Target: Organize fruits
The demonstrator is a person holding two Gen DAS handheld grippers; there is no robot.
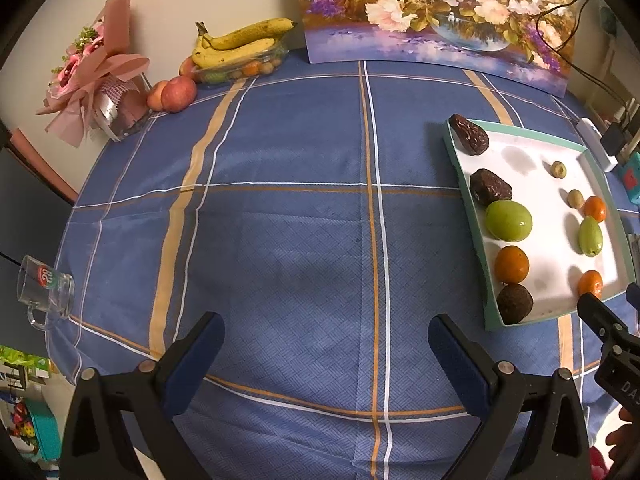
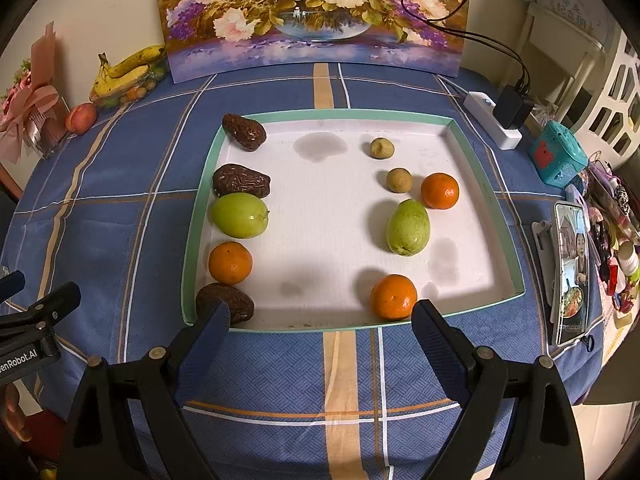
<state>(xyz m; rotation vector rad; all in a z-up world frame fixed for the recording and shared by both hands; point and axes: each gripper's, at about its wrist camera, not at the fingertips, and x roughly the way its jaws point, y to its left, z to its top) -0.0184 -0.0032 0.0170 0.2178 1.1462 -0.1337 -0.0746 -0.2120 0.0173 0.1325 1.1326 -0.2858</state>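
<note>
A white tray with a green rim (image 2: 344, 114) (image 1: 520, 130) holds the fruit. Down its left side lie two brown dates (image 2: 244, 131) (image 2: 240, 180), a green fruit (image 2: 240, 215), an orange (image 2: 230, 262) and a third date (image 2: 230, 300). On its right side sit two small tan fruits (image 2: 382, 148) (image 2: 399, 180), an orange (image 2: 439, 191), a green fruit (image 2: 408, 228) and a near orange (image 2: 393, 297). My right gripper (image 2: 322, 322) hangs open over the tray's near rim, empty. My left gripper (image 1: 326, 338) is open above bare cloth, left of the tray.
Bananas (image 1: 240, 42) on a clear box of fruit, apples (image 1: 178, 94) and a pink bouquet (image 1: 96, 68) stand at the back left. A painting (image 2: 316, 12) leans on the wall. A glass mug (image 1: 46, 290) sits at the left edge. A phone (image 2: 570, 272), power strip (image 2: 494, 124) and clutter line the right.
</note>
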